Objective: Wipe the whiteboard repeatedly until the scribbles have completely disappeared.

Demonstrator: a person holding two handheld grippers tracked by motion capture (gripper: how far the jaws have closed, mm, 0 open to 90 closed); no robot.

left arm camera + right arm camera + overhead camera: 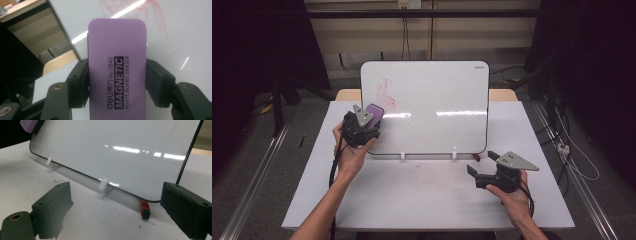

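1. My left gripper (365, 121) was clamped on the purple eraser (374, 111), jaws pinching its long sides (firm hold), up against the whiteboard (432, 105) near its left edge.
2. Red scribble (385, 93) sat just above the eraser, toward the board's top-left corner.
3. My right gripper (482, 166) rested with jaws spread and nothing between them, by the table's right edge.
4. Best move, I judged: keep the felt flat, press evenly, sweep up over the marks.
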